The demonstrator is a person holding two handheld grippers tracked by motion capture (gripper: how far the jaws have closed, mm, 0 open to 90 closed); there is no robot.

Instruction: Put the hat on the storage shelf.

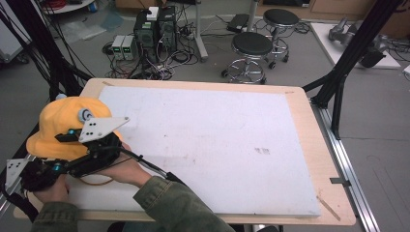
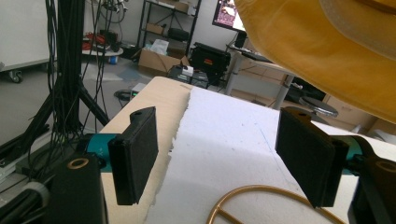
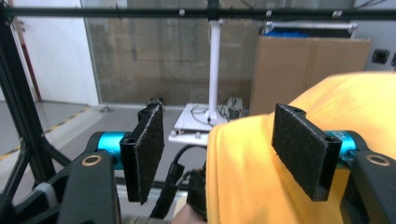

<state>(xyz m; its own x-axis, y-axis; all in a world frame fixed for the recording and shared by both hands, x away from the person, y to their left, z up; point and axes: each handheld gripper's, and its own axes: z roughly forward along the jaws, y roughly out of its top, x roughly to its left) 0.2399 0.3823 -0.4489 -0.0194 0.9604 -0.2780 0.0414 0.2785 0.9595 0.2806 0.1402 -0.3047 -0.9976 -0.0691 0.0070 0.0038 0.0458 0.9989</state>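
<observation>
Yellow hat (image 1: pixel 63 126) rests beside both open tongs.

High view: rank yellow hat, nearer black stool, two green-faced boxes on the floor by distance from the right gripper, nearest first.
1. Yellow hat: at the table's left edge, right beside the right gripper.
2. Two green-faced boxes: on the floor beyond the table's far left corner.
3. Nearer black stool: on the floor past the table's far edge, towards the middle.
</observation>
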